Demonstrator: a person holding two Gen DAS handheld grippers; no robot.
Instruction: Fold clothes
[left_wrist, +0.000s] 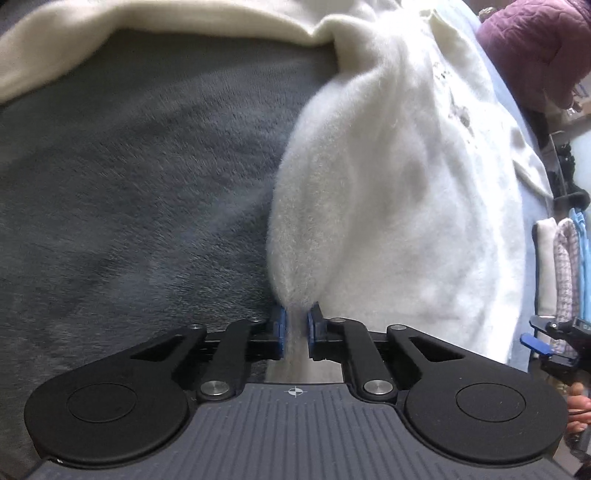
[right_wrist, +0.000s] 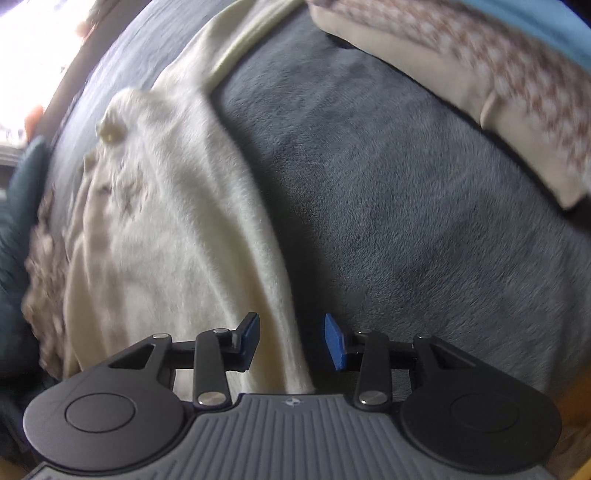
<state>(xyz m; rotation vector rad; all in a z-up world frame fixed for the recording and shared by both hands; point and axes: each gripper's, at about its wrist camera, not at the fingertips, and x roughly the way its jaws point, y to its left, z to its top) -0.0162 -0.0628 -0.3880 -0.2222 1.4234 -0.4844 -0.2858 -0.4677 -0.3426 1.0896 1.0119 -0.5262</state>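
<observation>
A cream fleece garment (left_wrist: 399, 177) lies on a grey plush blanket (left_wrist: 140, 177). My left gripper (left_wrist: 295, 328) is shut on a bunched edge of it, with the fuzzy white inside showing just ahead of the pads. In the right wrist view the same cream garment (right_wrist: 166, 229) spreads over the left half of the grey blanket (right_wrist: 406, 206). My right gripper (right_wrist: 291, 339) is open and empty, straddling the garment's right edge close above it. The right gripper also shows at the right edge of the left wrist view (left_wrist: 554, 343).
Folded clothes are stacked at the top right of the right wrist view: a beige piece with a brown-patterned one (right_wrist: 498, 74) and a blue one (right_wrist: 561, 26). A purple quilted jacket (left_wrist: 535, 48) is at the far right. A dark teal item (right_wrist: 18, 206) lies at the left.
</observation>
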